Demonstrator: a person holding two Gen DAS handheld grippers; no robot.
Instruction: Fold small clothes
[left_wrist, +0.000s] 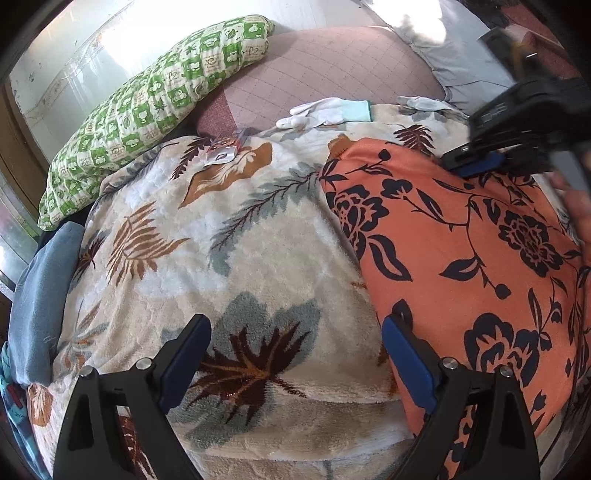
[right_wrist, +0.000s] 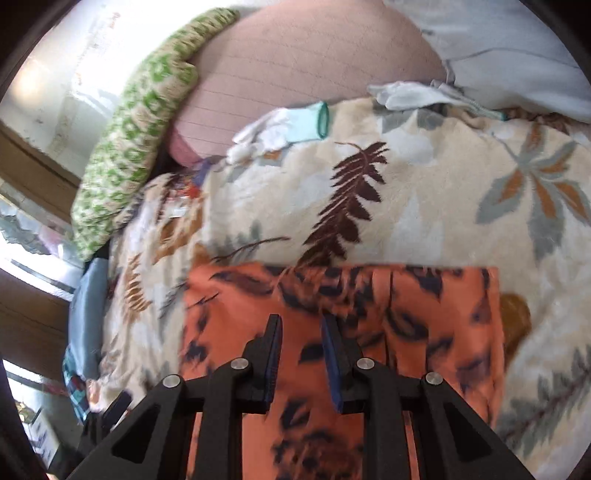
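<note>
An orange garment with a dark floral print (left_wrist: 461, 243) lies flat on a cream leaf-patterned blanket (left_wrist: 236, 251). My left gripper (left_wrist: 295, 339) is open and empty, low over the blanket beside the garment's left edge; its right finger overlaps that edge. My right gripper shows in the left wrist view (left_wrist: 476, 162) at the garment's far right corner. In the right wrist view the right gripper (right_wrist: 301, 328) hovers over the orange garment (right_wrist: 424, 325) with its jaws partly open and a narrow gap between them; nothing shows between them. That view is blurred.
A green-and-white patterned pillow (left_wrist: 155, 107) lies at the back left. White gloves (left_wrist: 325, 112) and a small packet (left_wrist: 225, 149) lie on the blanket's far edge. A blue cloth (left_wrist: 40, 295) is at the left. A pink quilted mattress (left_wrist: 332, 70) and grey pillow (left_wrist: 458, 62) lie behind.
</note>
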